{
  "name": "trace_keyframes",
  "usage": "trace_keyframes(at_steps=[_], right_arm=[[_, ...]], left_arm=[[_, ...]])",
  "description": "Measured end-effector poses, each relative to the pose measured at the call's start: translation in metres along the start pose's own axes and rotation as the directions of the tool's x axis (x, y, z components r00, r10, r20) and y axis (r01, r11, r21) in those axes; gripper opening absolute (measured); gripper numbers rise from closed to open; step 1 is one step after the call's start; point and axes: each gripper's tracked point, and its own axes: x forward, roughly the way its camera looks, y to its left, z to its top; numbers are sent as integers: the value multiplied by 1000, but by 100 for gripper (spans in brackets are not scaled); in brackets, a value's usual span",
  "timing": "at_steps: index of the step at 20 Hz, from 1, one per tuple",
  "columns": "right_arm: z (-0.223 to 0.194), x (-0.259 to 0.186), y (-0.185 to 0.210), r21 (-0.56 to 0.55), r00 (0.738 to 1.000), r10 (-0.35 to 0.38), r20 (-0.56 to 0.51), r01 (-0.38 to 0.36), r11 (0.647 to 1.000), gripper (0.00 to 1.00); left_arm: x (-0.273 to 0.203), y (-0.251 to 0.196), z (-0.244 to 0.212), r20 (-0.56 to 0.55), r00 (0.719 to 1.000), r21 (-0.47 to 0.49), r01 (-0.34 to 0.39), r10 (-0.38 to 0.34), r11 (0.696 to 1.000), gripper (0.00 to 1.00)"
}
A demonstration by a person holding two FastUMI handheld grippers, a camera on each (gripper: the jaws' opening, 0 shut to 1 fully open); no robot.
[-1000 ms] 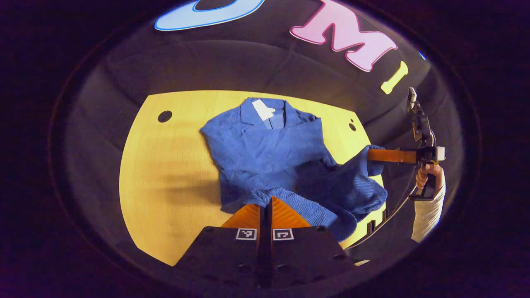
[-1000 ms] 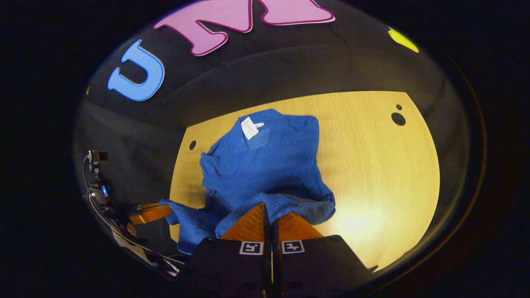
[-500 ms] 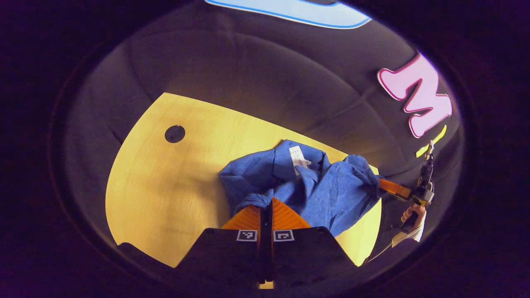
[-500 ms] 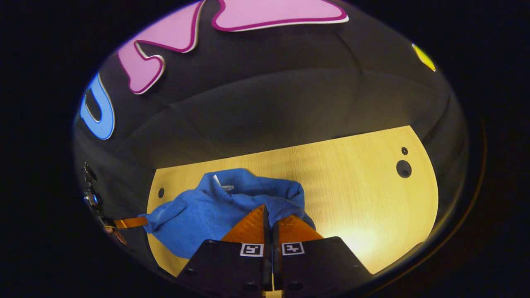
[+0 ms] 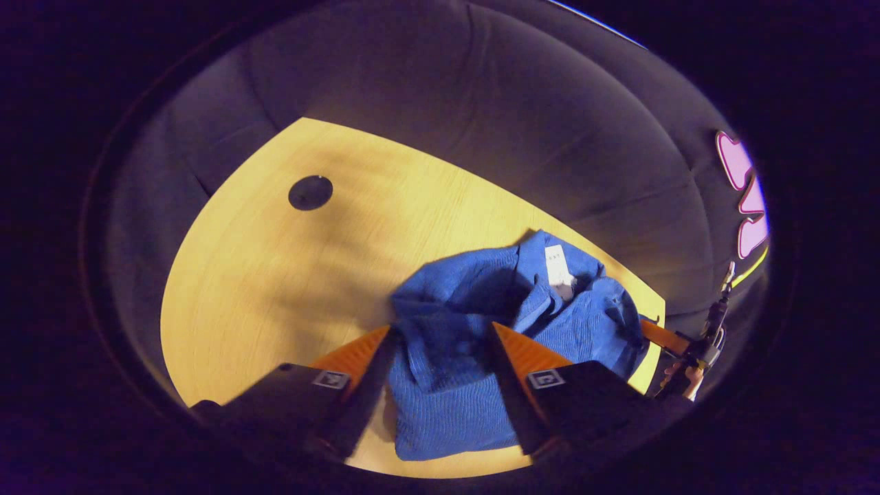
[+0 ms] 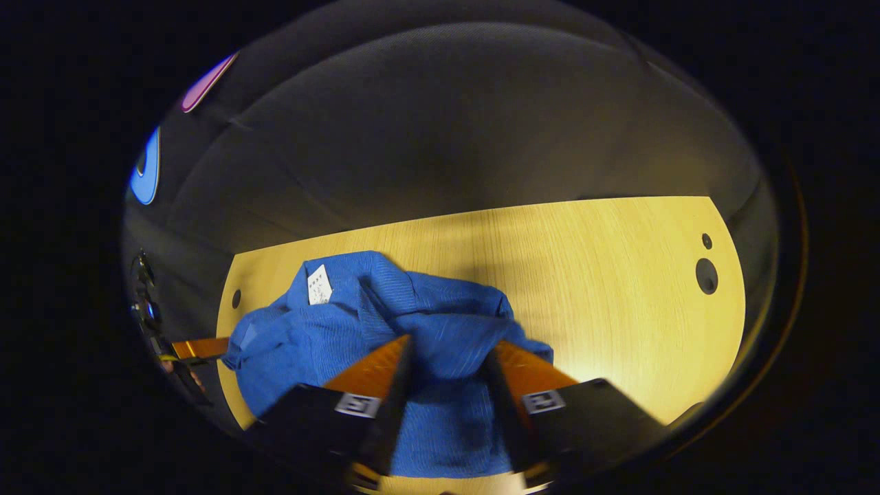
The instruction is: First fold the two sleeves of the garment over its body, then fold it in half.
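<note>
The blue knit garment (image 5: pixel 467 309) lies bunched and doubled over on the wooden table (image 5: pixel 275 275), its white neck tag (image 5: pixel 555 265) facing up. My left gripper (image 5: pixel 441 328) stands open just above the cloth's near edge, orange fingers wide apart, the fabric lying loose between them. In the right gripper view the garment (image 6: pixel 385 323) and its tag (image 6: pixel 317 284) sit left of centre. My right gripper (image 6: pixel 451 341) is open too, over the near fold. An orange finger of the right gripper (image 5: pixel 661 337) touches the cloth's far side.
The table (image 6: pixel 605 289) has a large round hole (image 5: pixel 310 192) at its far left, and a large hole (image 6: pixel 706 276) with a small one (image 6: pixel 707 240) at its right end. The black cloth wall rises behind. A hand (image 5: pixel 680 379) holds the far gripper.
Both grippers carried the garment's lower edge toward the collar, folding it over, then opened and let go of the cloth. Both cameras now sit lower and closer to the table.
</note>
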Motion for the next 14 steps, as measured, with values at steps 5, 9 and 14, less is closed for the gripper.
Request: trace_keyframes(at_steps=[5,9,14], right_arm=[[43,-50,2,-61,977,20,214,-7,998,99],[57,-109,14,-145,929,42,368,13,989,98],[44,-199,41,-206,864,71,498,38,978,98]], left_arm=[[-36,-7,25,177,984,52,-26,16,998,84],[-74,-20,22,287,957,108,17,-48,994,85],[-128,-45,-10,396,916,209,-23,-64,978,85]])
